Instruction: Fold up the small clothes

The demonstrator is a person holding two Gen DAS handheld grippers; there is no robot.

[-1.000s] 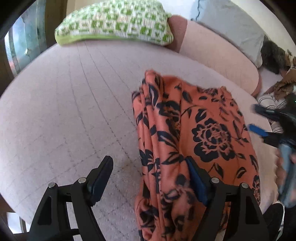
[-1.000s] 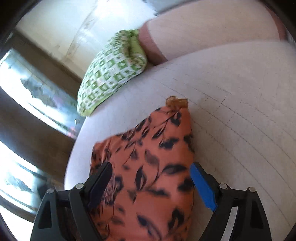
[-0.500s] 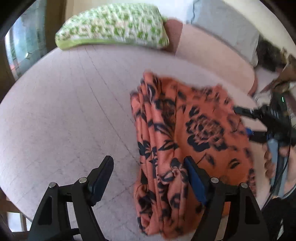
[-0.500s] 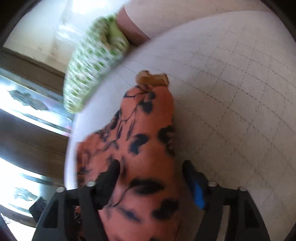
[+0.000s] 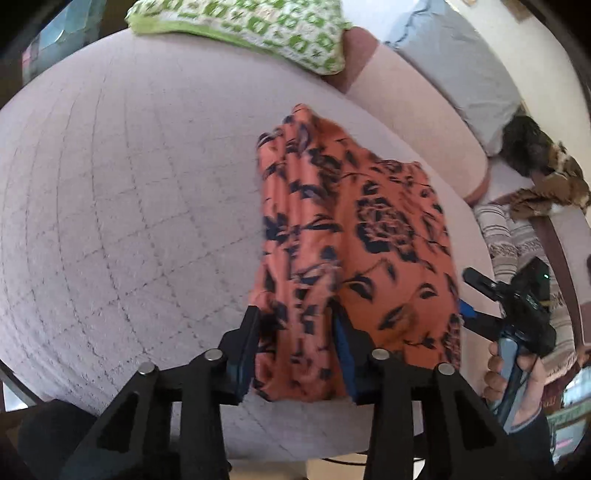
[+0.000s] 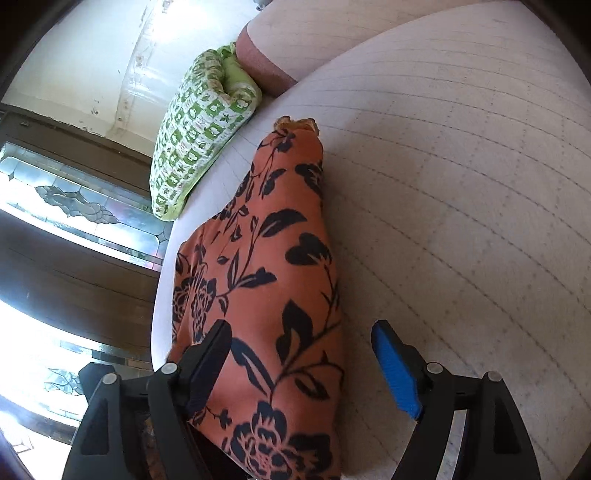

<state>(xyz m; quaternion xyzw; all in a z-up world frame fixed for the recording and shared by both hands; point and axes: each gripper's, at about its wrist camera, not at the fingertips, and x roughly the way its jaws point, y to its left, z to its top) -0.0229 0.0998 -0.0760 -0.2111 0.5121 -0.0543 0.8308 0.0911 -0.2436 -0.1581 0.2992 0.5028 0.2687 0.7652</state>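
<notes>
An orange garment with a dark floral print [image 5: 354, 236] lies folded lengthwise on a pale quilted bed [image 5: 129, 206]. My left gripper [image 5: 295, 354] has its jaws closed in on the bunched near-left edge of the garment. My right gripper [image 6: 303, 365] is open, with the garment [image 6: 266, 277] lying between its spread fingers; its blue pad [image 6: 397, 373] stands clear of the cloth. The right gripper also shows in the left wrist view [image 5: 476, 299], at the garment's right edge.
A green and white patterned pillow [image 5: 240, 26] lies at the far edge of the bed, and also shows in the right wrist view [image 6: 199, 125]. A pink bolster [image 5: 413, 122], a grey pillow [image 5: 461, 74] and more clothes [image 5: 543, 173] lie to the right.
My left gripper has closed from wide open onto the garment's near-left edge. The right gripper has swung around the garment's right side and its jaws have spread wider.
</notes>
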